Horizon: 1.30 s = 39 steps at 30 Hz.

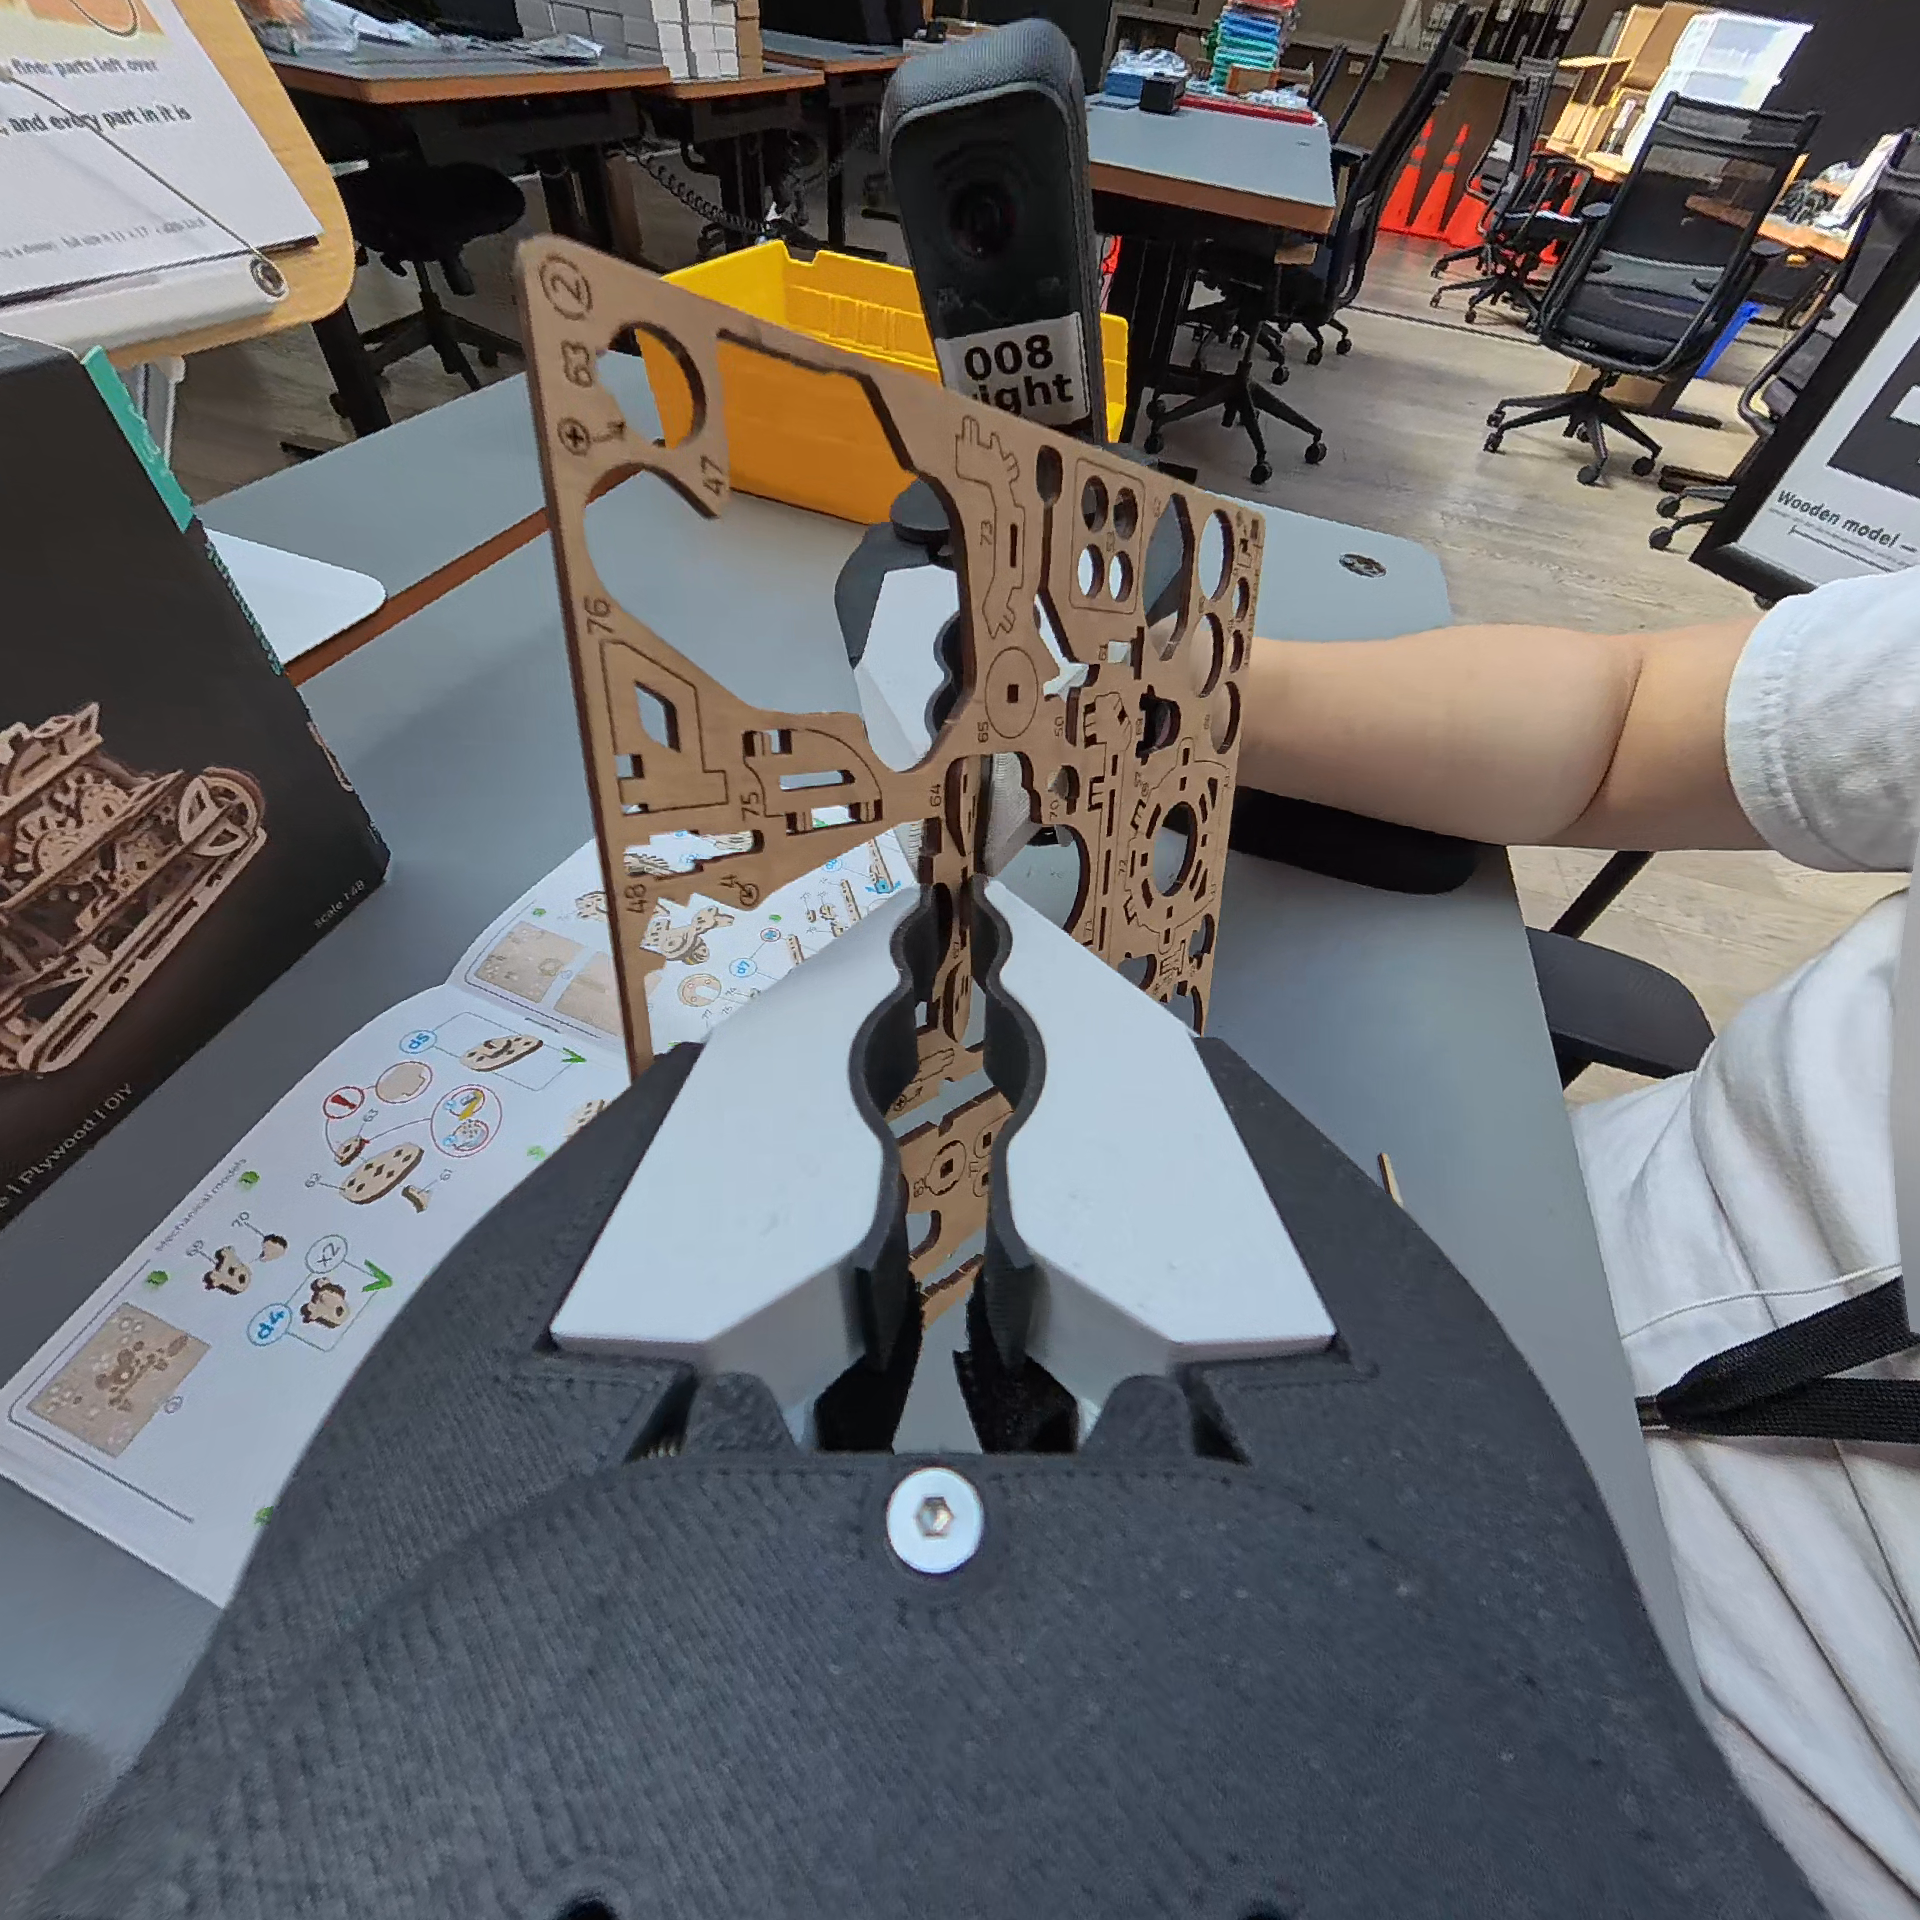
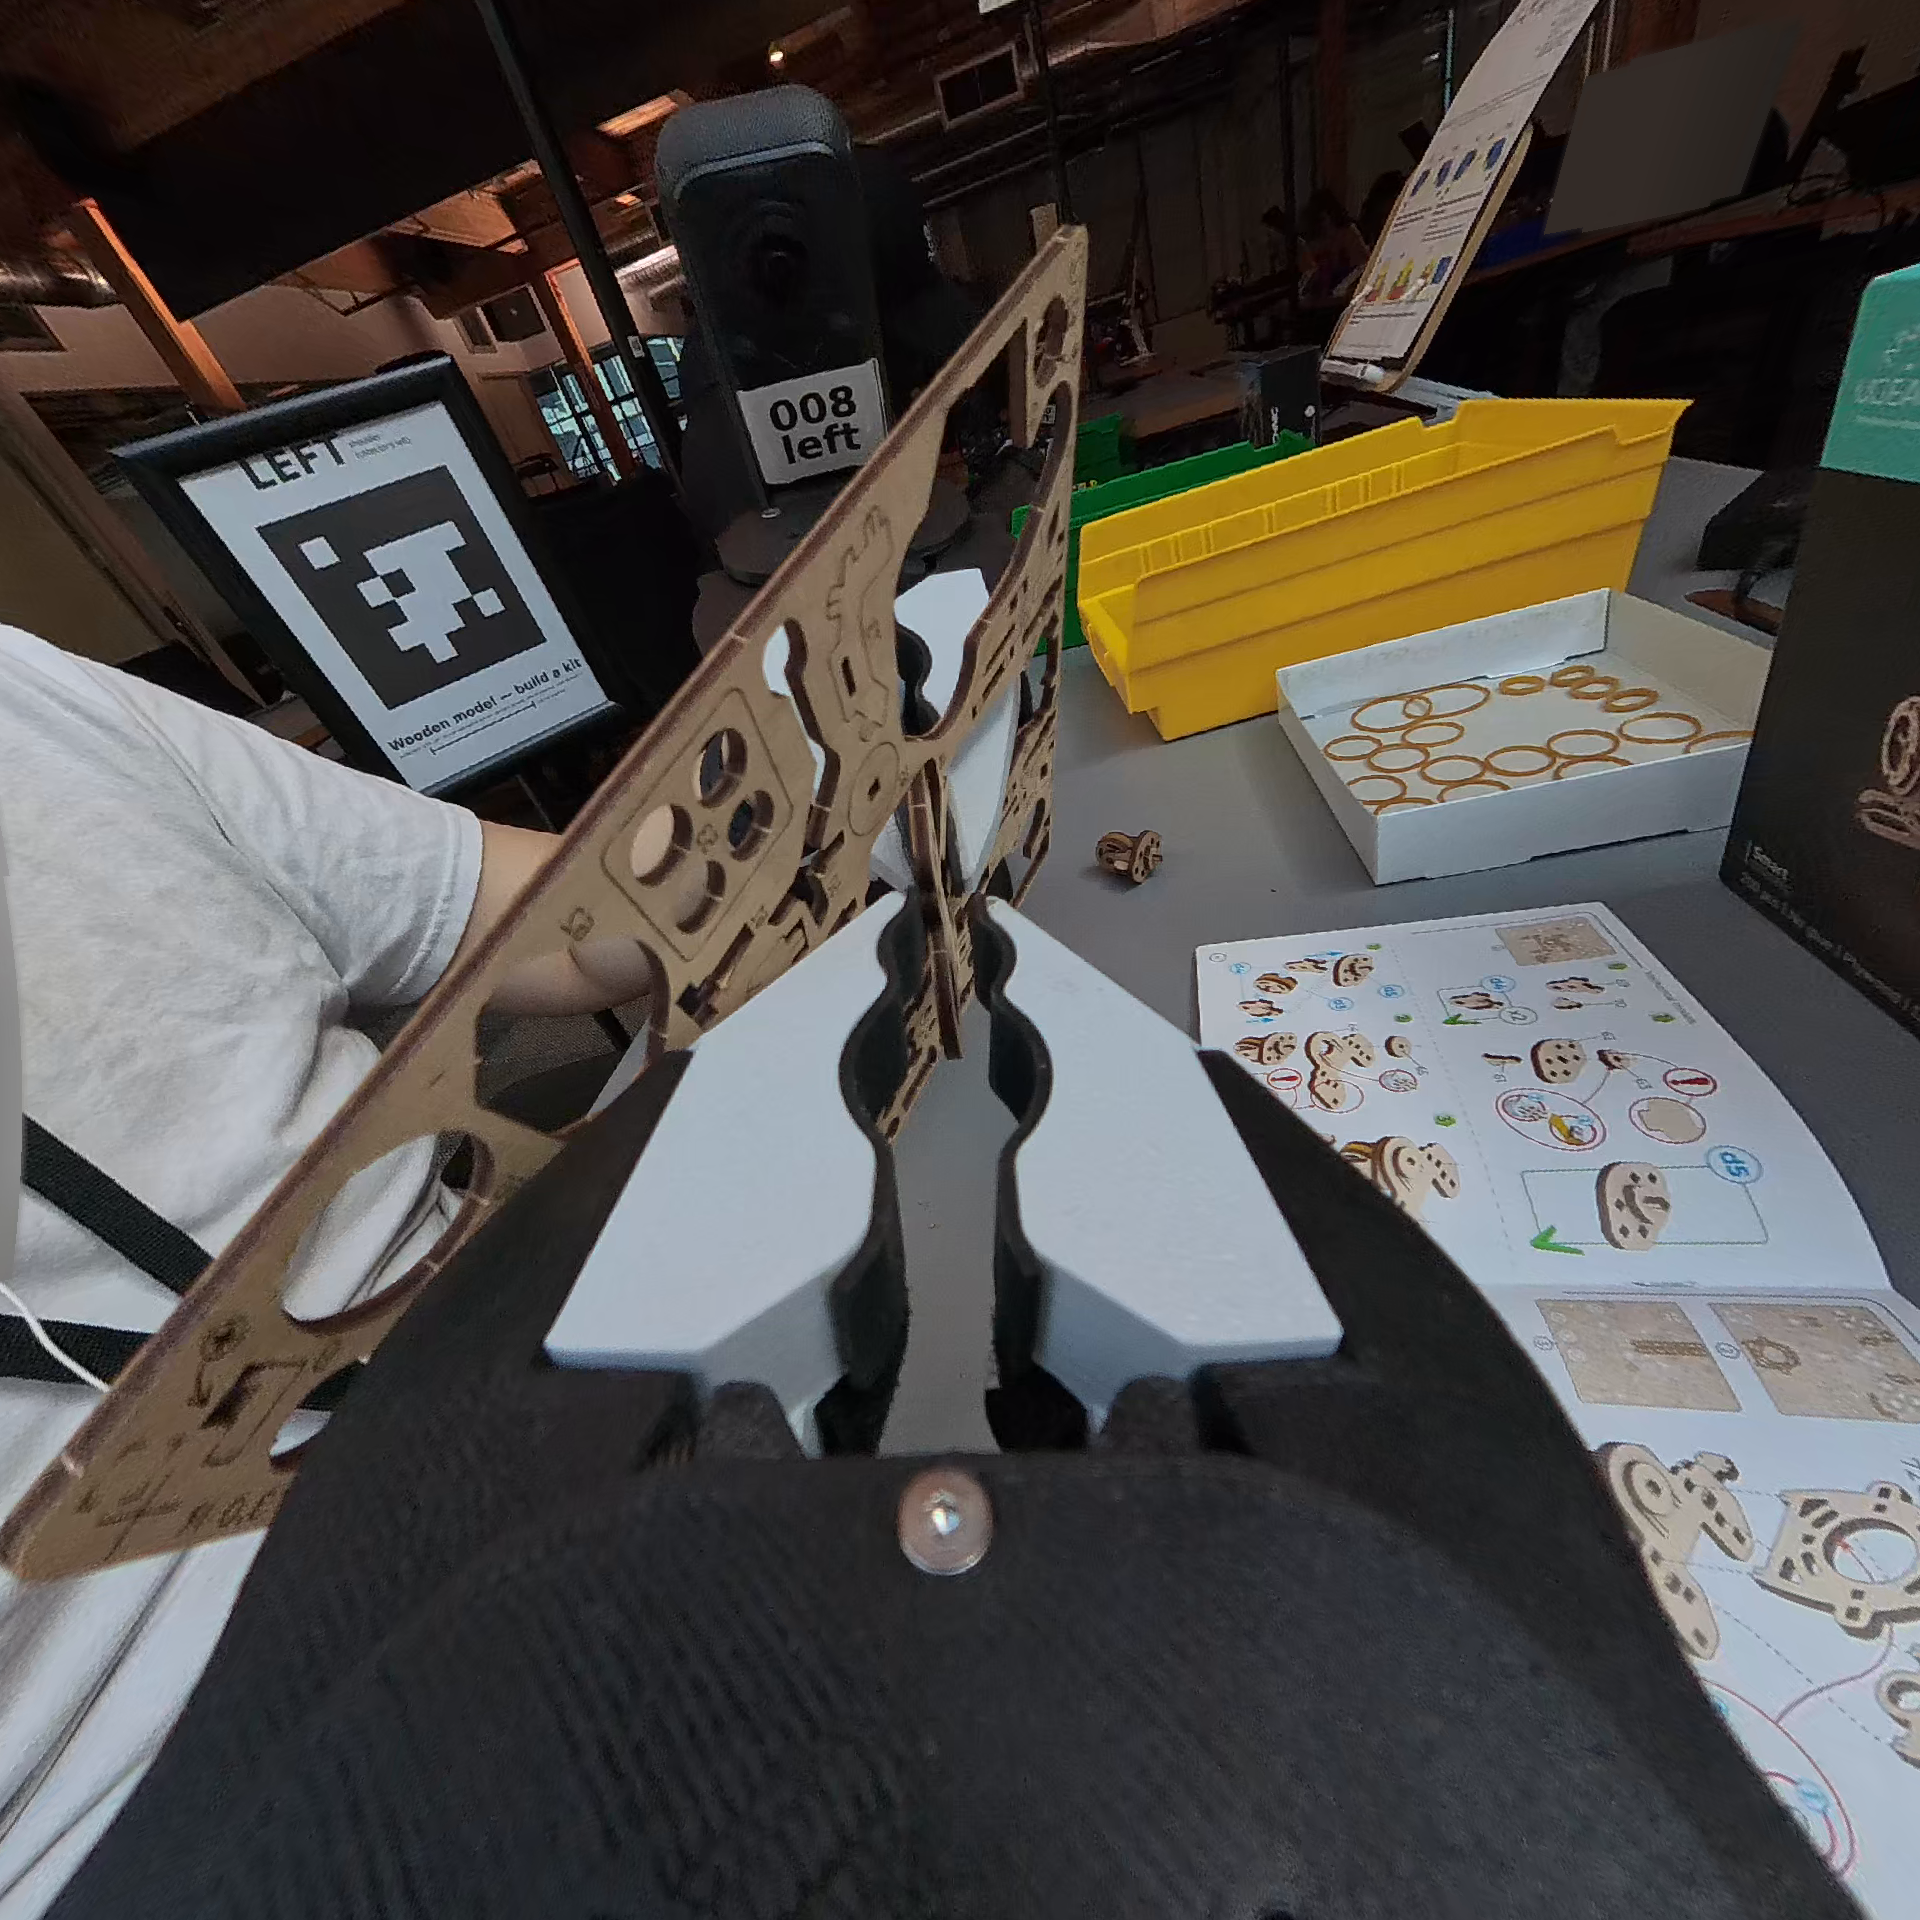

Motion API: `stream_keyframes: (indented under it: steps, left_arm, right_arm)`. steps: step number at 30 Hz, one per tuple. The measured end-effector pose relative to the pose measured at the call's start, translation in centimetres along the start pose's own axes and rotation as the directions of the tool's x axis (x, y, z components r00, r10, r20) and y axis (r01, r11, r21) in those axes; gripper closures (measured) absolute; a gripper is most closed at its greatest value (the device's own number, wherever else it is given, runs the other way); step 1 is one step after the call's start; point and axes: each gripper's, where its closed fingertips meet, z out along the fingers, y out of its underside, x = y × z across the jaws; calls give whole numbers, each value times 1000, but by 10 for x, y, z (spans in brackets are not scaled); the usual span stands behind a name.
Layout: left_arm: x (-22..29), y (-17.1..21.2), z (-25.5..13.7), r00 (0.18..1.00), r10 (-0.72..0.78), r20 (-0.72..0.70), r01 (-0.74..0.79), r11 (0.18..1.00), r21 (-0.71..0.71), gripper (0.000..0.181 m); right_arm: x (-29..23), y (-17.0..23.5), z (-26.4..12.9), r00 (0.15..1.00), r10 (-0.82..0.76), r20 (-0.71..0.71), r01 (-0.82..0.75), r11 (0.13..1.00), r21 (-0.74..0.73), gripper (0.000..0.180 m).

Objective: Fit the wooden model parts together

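A laser-cut plywood sheet (image 1: 727, 707) with several parts still in it stands upright above the grey table (image 1: 1351, 987). My left gripper (image 1: 968, 894) is shut on it, and the sheet runs down through the gap between the fingers. My right gripper (image 2: 943, 909) is shut on the same sheet (image 2: 520, 935) near its lower edge, from the opposite face. The two sets of fingertips meet almost at the same spot. The right gripper's white fingers (image 1: 1003, 821) show through the cutouts in the left wrist view. A small assembled wooden part (image 2: 1127, 857) lies on the table.
An open instruction booklet (image 1: 312, 1195) lies under the sheet and also shows in the right wrist view (image 2: 1558, 1091). A yellow bin (image 2: 1351, 582), a white tray (image 2: 1507, 842) of wooden rings and the dark kit box (image 1: 156, 831) stand around. A person's arm (image 1: 1455, 727) rests at the table edge. Less than 4 cm separates the two grippers' tips.
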Motion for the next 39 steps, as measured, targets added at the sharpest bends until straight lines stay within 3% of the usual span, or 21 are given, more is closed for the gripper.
stream_keyframes:
  steps: [3,12,23,33,39]
  left_arm:
    - [3,0,0,1000,-13,-26,13,1000,2,178]
    - [41,-12,-5,954,-108,-278,125,991,44,181]
    - [43,-14,-7,958,-89,-273,105,993,45,181]
    - [82,-21,-8,812,-198,-549,246,969,15,181]
    - [72,-12,-5,874,-161,-459,179,984,-4,181]
  right_arm:
    - [-6,1,1,999,-16,36,17,1000,-16,179]
    - [-44,-4,-5,966,-90,243,95,995,-8,179]
    - [-46,-6,-4,970,-129,208,138,990,-28,179]
    - [-84,-7,-12,857,-118,501,130,991,10,179]
    - [-73,1,-10,882,-67,466,99,994,-45,179]
